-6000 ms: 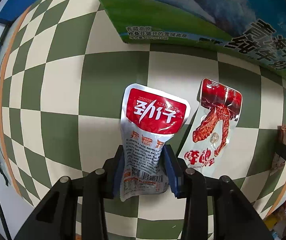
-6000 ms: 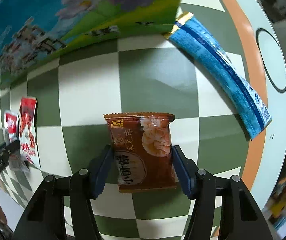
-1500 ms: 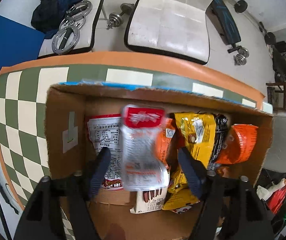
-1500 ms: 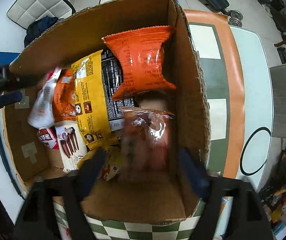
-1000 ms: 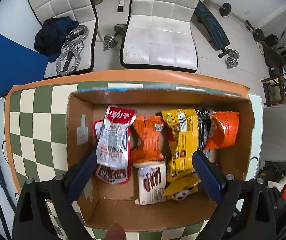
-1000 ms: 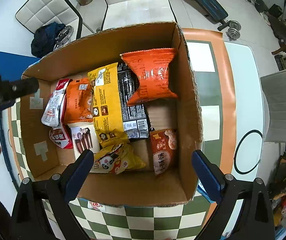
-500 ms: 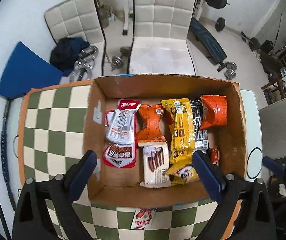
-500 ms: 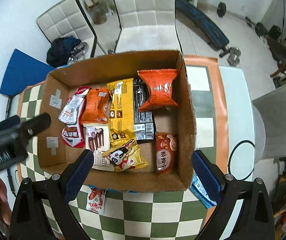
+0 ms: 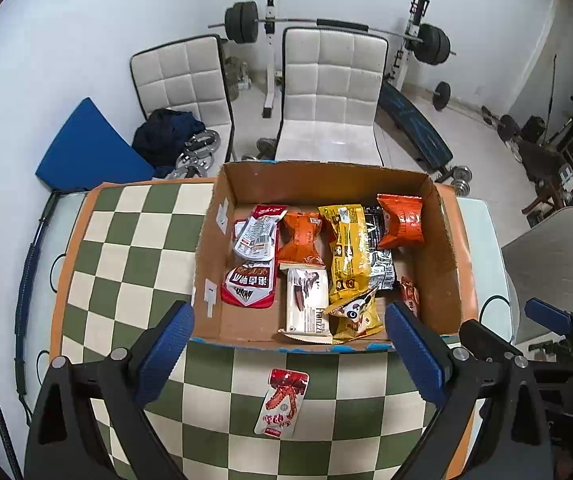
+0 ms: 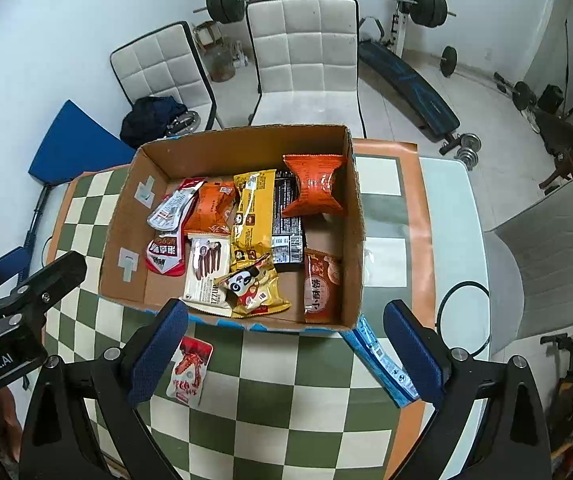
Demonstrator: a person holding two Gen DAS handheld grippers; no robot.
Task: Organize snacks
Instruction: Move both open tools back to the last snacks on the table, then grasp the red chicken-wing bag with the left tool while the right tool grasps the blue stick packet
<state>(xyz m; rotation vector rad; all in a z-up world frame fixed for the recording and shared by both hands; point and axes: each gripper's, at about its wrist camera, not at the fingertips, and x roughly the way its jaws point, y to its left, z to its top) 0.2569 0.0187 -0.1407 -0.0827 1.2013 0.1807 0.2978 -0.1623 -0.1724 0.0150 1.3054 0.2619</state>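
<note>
Snacks fill the cardboard box (image 9: 442, 264) at twelve o'clock on the checkered table (image 9: 134, 240). Left gripper (image 9: 290, 340) and right gripper (image 10: 282, 340) gape wide, empty. One red packet (image 9: 282, 402) lies outside, at the box's six o'clock; blue packet (image 10: 382, 362) at five.

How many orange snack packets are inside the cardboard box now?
2. One orange packet leans against the box's right wall at the back; another lies left of the yellow packet. More may be buried underneath.
</note>
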